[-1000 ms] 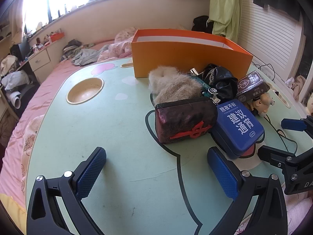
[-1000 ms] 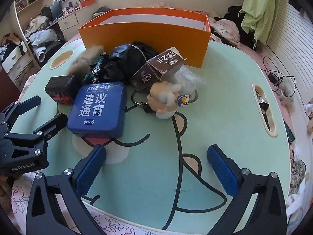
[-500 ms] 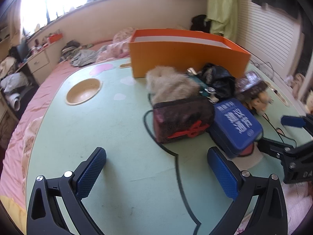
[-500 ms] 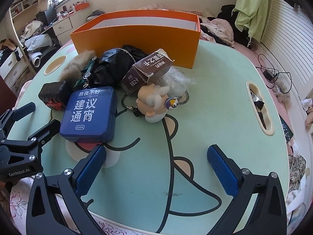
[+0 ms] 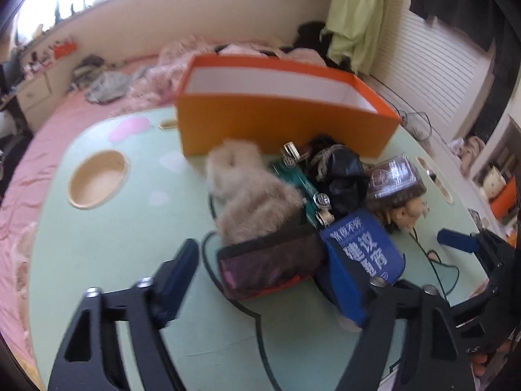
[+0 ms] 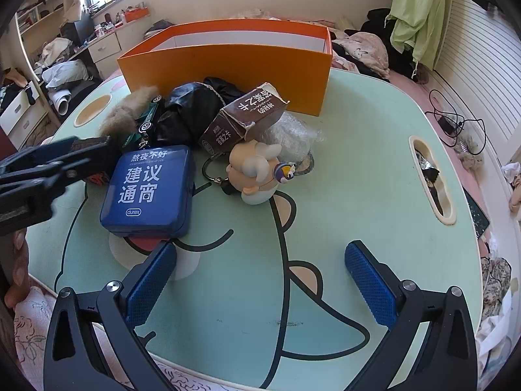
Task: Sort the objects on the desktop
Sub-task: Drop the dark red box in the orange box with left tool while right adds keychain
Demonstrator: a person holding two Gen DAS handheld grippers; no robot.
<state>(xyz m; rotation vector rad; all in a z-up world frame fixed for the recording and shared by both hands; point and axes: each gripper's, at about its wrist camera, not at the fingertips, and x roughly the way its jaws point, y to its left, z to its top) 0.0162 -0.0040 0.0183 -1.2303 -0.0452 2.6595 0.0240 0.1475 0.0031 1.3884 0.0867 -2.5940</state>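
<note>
orange box (image 5: 280, 127): far side of the desk (image 5: 107, 254)
left tongs (image 5: 270, 280): just been closing around the dark pouch (image 5: 270, 265), not gripping
right tongs (image 6: 260, 280): wide open, empty

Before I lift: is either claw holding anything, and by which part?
Nothing held. Left claw has just been closing, dark pouch between its jaws, no grip yet; right claw open, empty.

A lived-in bedroom: pink bed (image 5: 49, 150), strewn clothes (image 5: 104, 84), cartoon table (image 6: 358, 150).
</note>
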